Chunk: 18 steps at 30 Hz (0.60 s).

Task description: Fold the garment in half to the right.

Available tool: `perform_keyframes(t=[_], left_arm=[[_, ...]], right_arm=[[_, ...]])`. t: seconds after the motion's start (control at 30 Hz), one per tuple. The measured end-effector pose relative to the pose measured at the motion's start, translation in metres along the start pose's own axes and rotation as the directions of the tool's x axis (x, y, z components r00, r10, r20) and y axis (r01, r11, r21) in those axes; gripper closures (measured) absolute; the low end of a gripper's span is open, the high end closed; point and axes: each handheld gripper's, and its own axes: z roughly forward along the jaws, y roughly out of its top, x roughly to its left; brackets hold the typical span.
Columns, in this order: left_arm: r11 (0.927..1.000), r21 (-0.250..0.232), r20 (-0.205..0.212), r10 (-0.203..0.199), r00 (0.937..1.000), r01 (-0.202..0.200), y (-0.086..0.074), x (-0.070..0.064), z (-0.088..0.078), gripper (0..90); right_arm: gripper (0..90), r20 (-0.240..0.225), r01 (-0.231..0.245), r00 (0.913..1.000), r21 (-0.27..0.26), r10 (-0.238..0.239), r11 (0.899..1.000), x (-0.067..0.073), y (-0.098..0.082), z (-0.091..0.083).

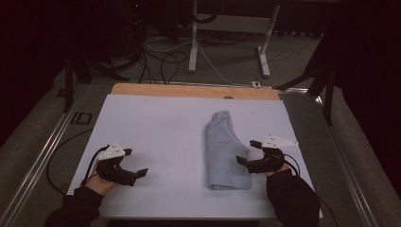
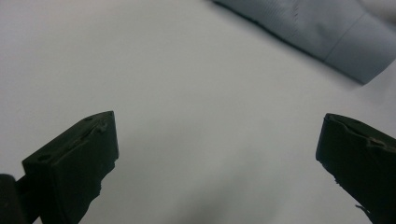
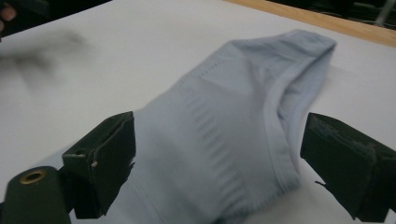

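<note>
Just beside folded garment (image 1: 224,150) right edge: right hand-held gripper (image 1: 247,152), jaws apart.

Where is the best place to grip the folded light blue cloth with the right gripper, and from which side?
Probably the folded cloth's right edge, coming in from the right. The right gripper is open beside that edge, and in the right gripper view its jaws straddle the layered, seamed edge, which gives thickness to pinch.

Garment (image 1: 224,150) on table (image 1: 151,123), right of centre
</note>
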Motion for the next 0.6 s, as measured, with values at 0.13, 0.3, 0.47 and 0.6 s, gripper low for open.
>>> perform_keyframes(t=[0.13,0.3,0.47,0.6], left_arm=[[0.9999,-0.009,-0.026,-0.009,0.9996,0.009,-0.012,0.002,-0.006,0.0],[0.9989,-0.032,-0.051,-0.036,0.998,0.034,-0.024,0.004,-0.014,0.0],[0.9984,-0.033,-0.075,-0.049,0.9959,0.047,-0.034,0.003,-0.019,0.0],[0.999,-0.019,-0.099,-0.042,0.9942,0.04,-0.042,0.001,-0.023,0.0]], right_arm=[[10.5,0.03,-0.013,0.9995,0.016,0.012,1.0,-0.002,-0.014,-0.007],[10.5,0.048,-0.031,0.9984,0.014,0.03,0.999,-0.001,-0.026,-0.015],[10.6,0.059,-0.035,0.9977,0.003,0.035,0.999,0.002,-0.038,-0.02],[10.6,0.066,-0.043,0.9969,0.005,0.043,0.999,0.004,-0.045,-0.024]])
